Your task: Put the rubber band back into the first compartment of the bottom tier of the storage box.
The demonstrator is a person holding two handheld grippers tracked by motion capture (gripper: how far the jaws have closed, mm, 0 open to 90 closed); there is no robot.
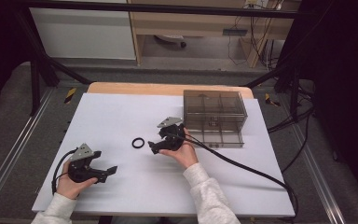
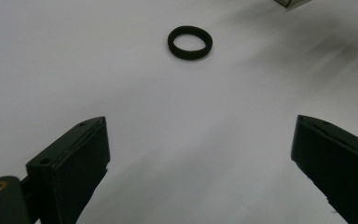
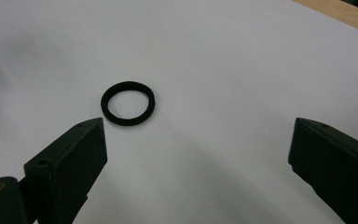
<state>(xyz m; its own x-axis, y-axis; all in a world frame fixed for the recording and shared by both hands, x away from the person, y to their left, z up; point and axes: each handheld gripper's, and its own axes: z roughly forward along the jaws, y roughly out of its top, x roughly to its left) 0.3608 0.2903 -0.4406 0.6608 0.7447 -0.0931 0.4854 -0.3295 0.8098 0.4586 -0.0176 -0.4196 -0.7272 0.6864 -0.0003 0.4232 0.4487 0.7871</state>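
Looking down from the high view, a small black ring [image 1: 138, 143] lies flat on the white sheet [image 1: 121, 112] near the table's middle, untouched, with the right gripper [image 1: 153, 145] just to its right, jaws parted and pointed at it. The left gripper [image 1: 109, 171] rests low at the near left, well apart from the ring, jaws also spread and holding nothing. A smoky clear drawer box [image 1: 214, 117] stands at the far right of the sheet, just beyond the right hand [image 1: 182, 151]; I cannot tell whether any drawer is pulled out. In the left gripper view, both black jaws stand wide apart over bare sheet and the ring [image 2: 190, 43] sits far ahead, between them in line but distant. In the right gripper view, the jaws are wide open too, and the ring [image 3: 127, 103] lies just past the tip of the left-hand jaw, off centre, not between the pads. Judgement: the work is at its start; the approach is nearly made, while the grasp, the lift and any placing, likely toward the box, all remain.
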